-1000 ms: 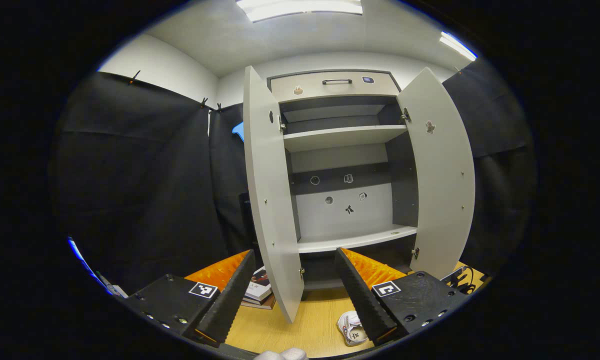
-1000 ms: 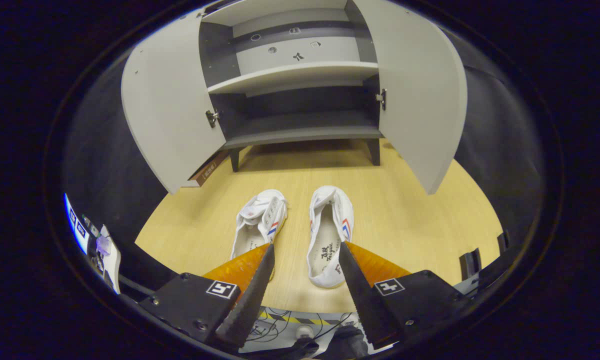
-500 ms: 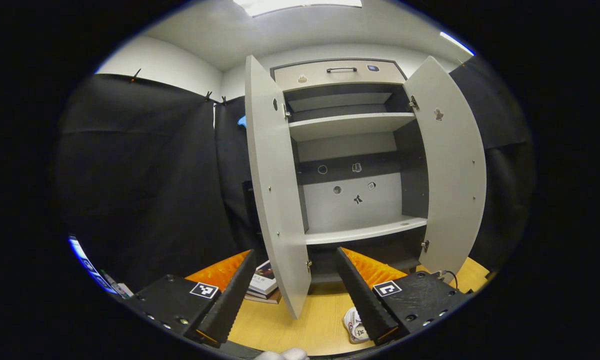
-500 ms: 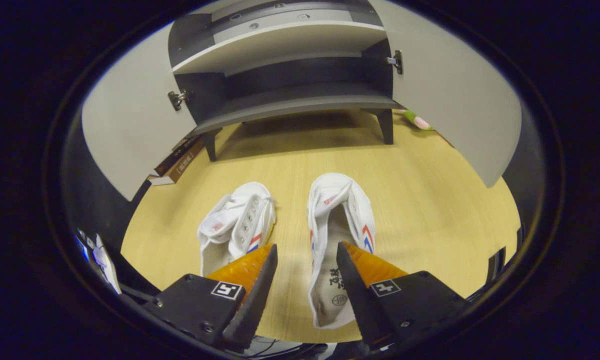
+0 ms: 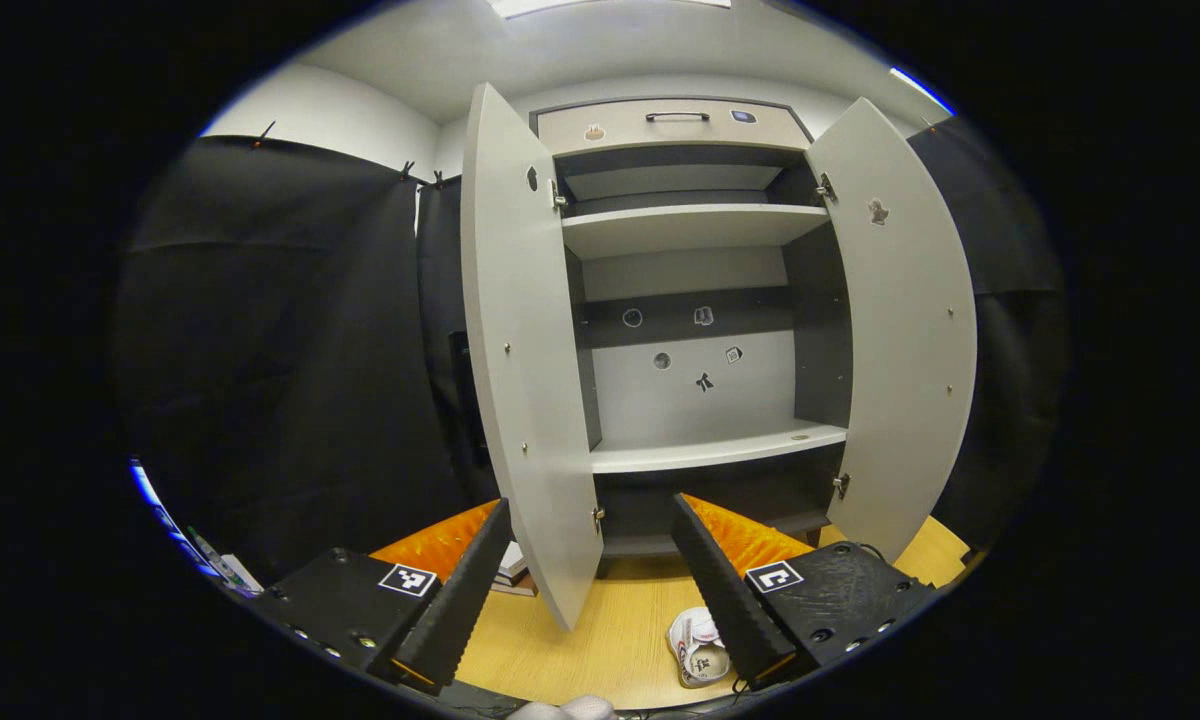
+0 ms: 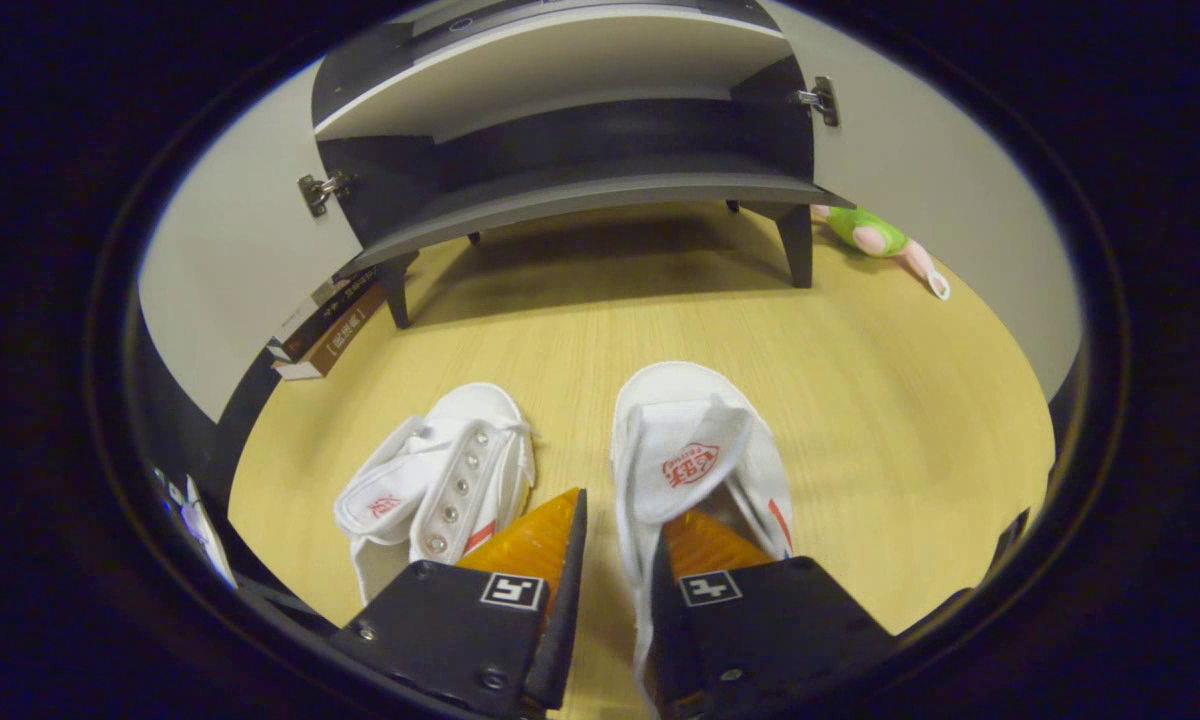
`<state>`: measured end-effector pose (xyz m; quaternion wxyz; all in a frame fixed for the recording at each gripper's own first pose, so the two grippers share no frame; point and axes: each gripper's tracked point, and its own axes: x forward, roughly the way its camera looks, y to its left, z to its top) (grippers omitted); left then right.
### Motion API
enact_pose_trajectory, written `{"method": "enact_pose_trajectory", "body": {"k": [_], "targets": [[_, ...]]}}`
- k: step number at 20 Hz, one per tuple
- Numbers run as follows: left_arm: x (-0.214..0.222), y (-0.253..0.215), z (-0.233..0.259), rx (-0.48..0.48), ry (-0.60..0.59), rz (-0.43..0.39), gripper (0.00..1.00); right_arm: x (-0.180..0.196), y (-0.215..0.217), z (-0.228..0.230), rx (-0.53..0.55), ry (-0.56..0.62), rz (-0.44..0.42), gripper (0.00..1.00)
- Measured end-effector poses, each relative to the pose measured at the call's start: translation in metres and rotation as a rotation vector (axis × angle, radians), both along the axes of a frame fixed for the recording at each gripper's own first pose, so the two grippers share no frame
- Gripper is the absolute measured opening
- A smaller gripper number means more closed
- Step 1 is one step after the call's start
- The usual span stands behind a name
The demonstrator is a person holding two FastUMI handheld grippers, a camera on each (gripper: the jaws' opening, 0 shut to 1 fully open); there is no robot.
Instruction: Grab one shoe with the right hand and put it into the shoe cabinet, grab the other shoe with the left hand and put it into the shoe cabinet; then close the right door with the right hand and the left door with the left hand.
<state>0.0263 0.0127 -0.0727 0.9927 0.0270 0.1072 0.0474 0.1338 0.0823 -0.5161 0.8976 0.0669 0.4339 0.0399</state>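
Two white canvas shoes lie side by side on the wooden floor in the right gripper view. My right gripper (image 6: 625,505) is low over the right shoe (image 6: 695,450). One finger is inside its opening and the other outside its left wall. The jaws have narrowed around that wall, and a strip of floor still shows between the outer finger and the shoe. The left shoe (image 6: 440,470) lies untouched beside it. My left gripper (image 5: 590,520) hangs open and empty, facing the shoe cabinet (image 5: 700,455), with one shoe (image 5: 698,650) low near its right finger.
Both doors stand open: left door (image 5: 520,350), right door (image 5: 905,320). The bottom shelf (image 6: 580,190) sits on short legs. Books (image 6: 325,330) lie by the left door, and a green toy (image 6: 875,235) lies by the cabinet's right leg. A drawer (image 5: 675,125) tops the cabinet.
My right gripper dropped and moved forward onto the right shoe, and its fingers drew much closer together around the shoe's left wall. The left gripper only drifted slightly.
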Motion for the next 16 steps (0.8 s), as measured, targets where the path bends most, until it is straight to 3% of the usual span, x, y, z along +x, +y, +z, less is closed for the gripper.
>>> {"method": "enact_pose_trajectory", "body": {"k": [3,4,9,12,16], "targets": [[0.001,-0.001,-0.003,-0.002,0.013,0.001,0.96,0.001,0.002,-0.001,0.013,0.001,0.032,0.05],[0.001,0.0,-0.003,0.001,0.011,-0.001,0.96,0.0,0.0,0.003,0.006,0.001,0.042,0.08],[0.001,-0.007,0.005,-0.023,-0.01,-0.017,0.96,0.003,-0.008,0.046,-0.019,-0.077,0.084,0.07],[-0.003,-0.005,0.01,-0.015,-0.031,-0.015,0.96,0.007,-0.016,0.1,-0.068,-0.187,0.121,0.04],[-0.008,-0.002,0.014,-0.023,-0.053,-0.013,0.96,0.016,-0.013,0.181,-0.025,-0.297,0.11,0.07]]}}
